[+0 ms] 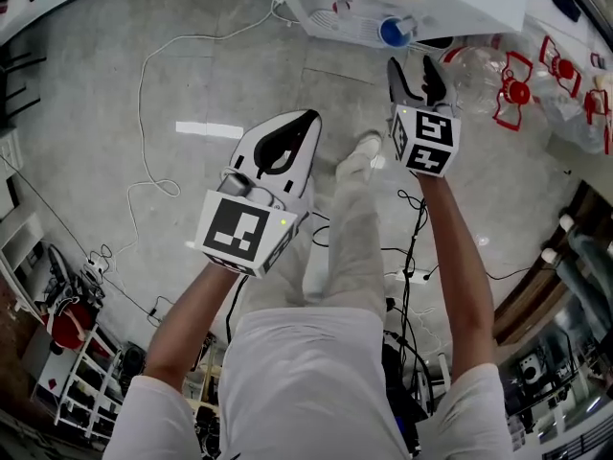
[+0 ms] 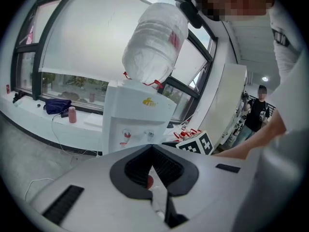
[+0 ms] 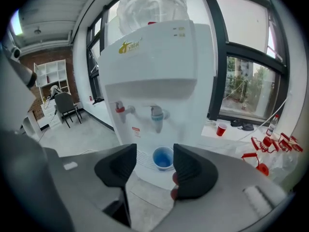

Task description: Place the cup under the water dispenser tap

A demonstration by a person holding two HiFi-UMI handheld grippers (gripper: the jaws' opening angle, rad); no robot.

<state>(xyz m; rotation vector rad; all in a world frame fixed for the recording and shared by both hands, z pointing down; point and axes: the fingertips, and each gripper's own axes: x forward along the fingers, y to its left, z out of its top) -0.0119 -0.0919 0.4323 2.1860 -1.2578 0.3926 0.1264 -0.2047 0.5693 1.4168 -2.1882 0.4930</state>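
Head cam down; others toward dispenser (image 3: 154,57)

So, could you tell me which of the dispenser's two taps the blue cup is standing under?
The blue tap, on the right in the right gripper view; the red tap beside it has nothing below.

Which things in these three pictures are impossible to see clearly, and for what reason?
- Blue cup: right gripper view, too small to tell whether it holds water.
- Same cup: left gripper view, hidden behind the left gripper.
- Bottle: right gripper view, top cut off by the upper edge.
- Sticker under the red tap: too small to read.
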